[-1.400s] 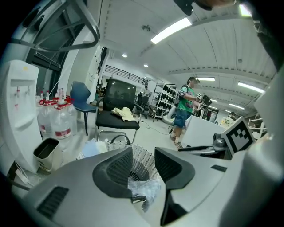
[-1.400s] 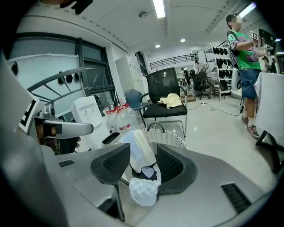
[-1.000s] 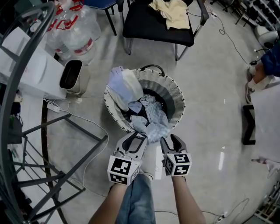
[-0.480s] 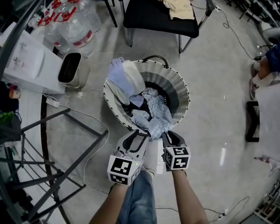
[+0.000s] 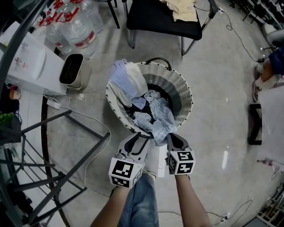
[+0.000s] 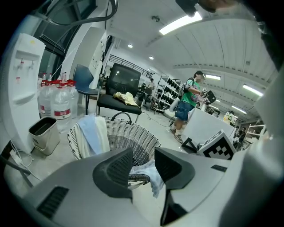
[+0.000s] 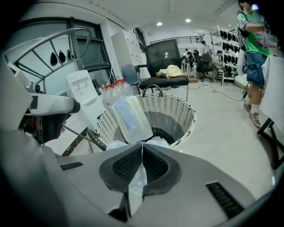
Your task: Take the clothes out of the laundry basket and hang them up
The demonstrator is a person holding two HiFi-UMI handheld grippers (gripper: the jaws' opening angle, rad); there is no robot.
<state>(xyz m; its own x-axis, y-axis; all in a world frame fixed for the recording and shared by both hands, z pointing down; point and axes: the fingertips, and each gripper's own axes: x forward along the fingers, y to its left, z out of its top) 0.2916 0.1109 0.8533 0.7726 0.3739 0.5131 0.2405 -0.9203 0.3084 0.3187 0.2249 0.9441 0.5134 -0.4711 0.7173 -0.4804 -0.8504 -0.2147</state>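
Note:
A white wicker laundry basket [image 5: 186, 95] stands on the floor with several garments in it. A light blue checked cloth [image 5: 159, 122] spills over its near rim. My right gripper [image 5: 171, 136] is shut on the near end of that cloth; in the right gripper view the cloth [image 7: 136, 181] is pinched between the closed pads of the right gripper [image 7: 142, 153]. My left gripper [image 5: 140, 138] hovers beside it at the near rim. In the left gripper view, the left gripper [image 6: 143, 163] stands half apart with nothing pressed between its pads. The basket's rim [image 6: 138, 178] shows beyond the gap.
A white and pale blue garment [image 5: 126, 80] hangs over the basket's far left rim. Behind stands a black chair [image 5: 155, 22] with a yellow cloth [image 5: 182, 9]. At the left are water bottles [image 5: 71, 31], a small bin [image 5: 72, 73] and a dark metal frame [image 5: 66, 164].
The right gripper's jaws have closed on the light blue cloth at the basket's near rim. The left gripper has stayed at the rim.

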